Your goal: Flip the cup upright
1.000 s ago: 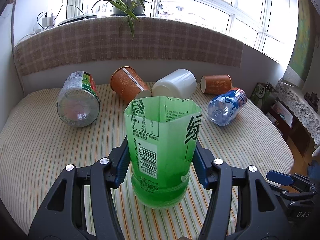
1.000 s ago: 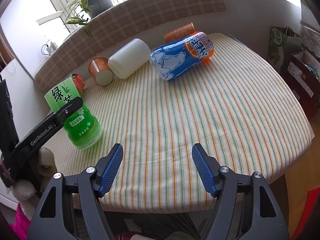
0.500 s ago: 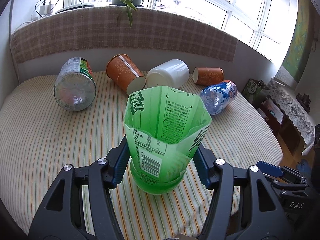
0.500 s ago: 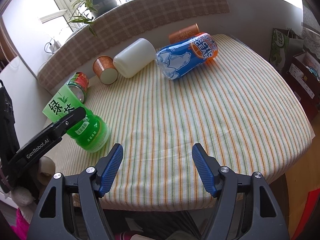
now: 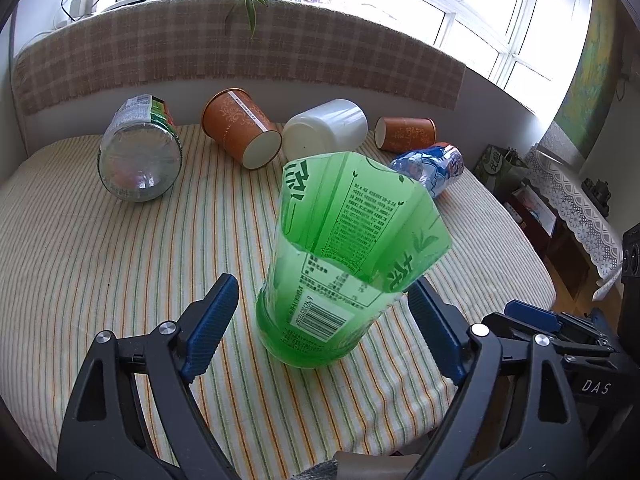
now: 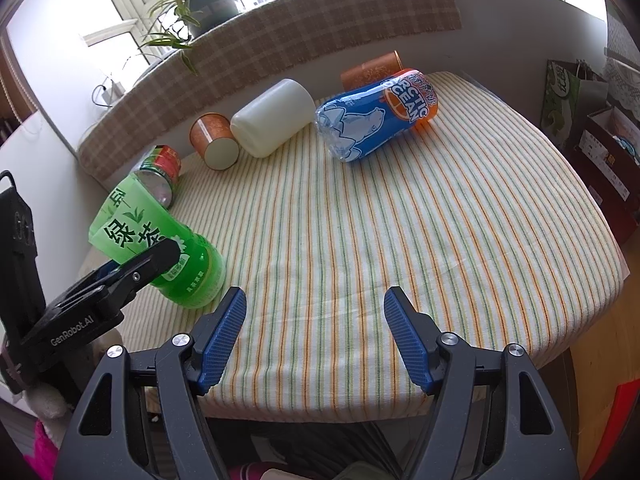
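A green cut-bottle cup (image 5: 340, 276) stands upright, open end up, on the striped tablecloth (image 5: 100, 260). My left gripper (image 5: 324, 312) is open, its blue pads on either side of the cup with a gap on the left. The cup also shows in the right wrist view (image 6: 160, 252) at the table's left edge, with the left gripper's black finger in front of it. My right gripper (image 6: 316, 336) is open and empty over the table's near edge.
Several cups lie on their sides at the back: a clear bottle cup (image 5: 140, 156), an orange paper cup (image 5: 240, 132), a white cup (image 5: 324, 128), a second orange cup (image 5: 404, 134) and a blue Arctic Ocean bottle cup (image 6: 376, 116). A plaid-covered ledge (image 5: 240, 52) runs behind.
My left gripper has opened and let go of the green cup, which now stands on the cloth. The left gripper has pulled back and up slightly. The right gripper has barely moved.
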Demonstrator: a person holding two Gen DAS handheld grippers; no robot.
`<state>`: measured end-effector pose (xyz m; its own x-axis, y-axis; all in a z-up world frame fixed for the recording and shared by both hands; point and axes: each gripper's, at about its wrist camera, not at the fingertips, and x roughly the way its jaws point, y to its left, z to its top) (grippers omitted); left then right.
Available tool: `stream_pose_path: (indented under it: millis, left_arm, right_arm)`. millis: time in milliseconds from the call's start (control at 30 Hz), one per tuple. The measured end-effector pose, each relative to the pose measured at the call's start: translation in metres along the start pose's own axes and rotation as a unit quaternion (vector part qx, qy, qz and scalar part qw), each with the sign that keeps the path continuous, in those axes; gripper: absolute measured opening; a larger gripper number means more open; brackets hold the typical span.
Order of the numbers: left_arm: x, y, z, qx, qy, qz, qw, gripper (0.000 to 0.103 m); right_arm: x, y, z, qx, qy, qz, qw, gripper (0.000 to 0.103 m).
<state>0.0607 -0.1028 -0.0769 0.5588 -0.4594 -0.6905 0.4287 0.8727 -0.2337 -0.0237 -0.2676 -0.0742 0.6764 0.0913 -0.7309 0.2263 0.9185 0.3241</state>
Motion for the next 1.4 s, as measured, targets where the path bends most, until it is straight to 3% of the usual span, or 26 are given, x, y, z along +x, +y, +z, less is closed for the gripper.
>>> stream_pose_path:
  millis: [400,600,667,733,833,933,1067,1400]
  left_arm:
    - [-0.023,0.013,-0.02,0.001,0.004,0.035,0.9994,0.091]
    - [-0.06,0.018,-0.018,0.005,-0.048,0.082,0.9954,0.091]
    - [-0.073,0.019,-0.015,-0.001,-0.072,0.098,0.9926,0.091]
    - [-0.087,0.02,-0.012,-0.009,-0.098,0.111,0.9889,0.092]
    - [-0.108,0.019,-0.008,-0.014,-0.141,0.132,0.9811,0.103]
    - [-0.125,0.015,-0.006,-0.009,-0.174,0.154,0.9725,0.103]
    - [-0.136,0.011,-0.004,0.0,-0.188,0.165,0.9681,0.103]
    - [-0.14,0.004,-0.004,0.005,-0.193,0.168,0.9666,0.103]
  right_arm:
    - [-0.013,0.02,0.008,-0.044,-0.047,-0.003,0.998,0.071]
    - [-0.025,0.039,0.01,-0.082,-0.088,-0.009,0.993,0.071]
    - [-0.029,0.046,0.011,-0.094,-0.105,-0.01,0.99,0.081]
    - [-0.035,0.054,0.011,-0.106,-0.126,-0.016,0.986,0.081]
    - [-0.042,0.064,0.011,-0.121,-0.153,-0.027,0.98,0.081]
    - [-0.046,0.069,0.013,-0.127,-0.171,-0.033,0.977,0.081]
    - [-0.048,0.072,0.015,-0.122,-0.187,-0.039,0.974,0.081]
    - [-0.047,0.069,0.015,-0.111,-0.185,-0.044,0.975,0.081]
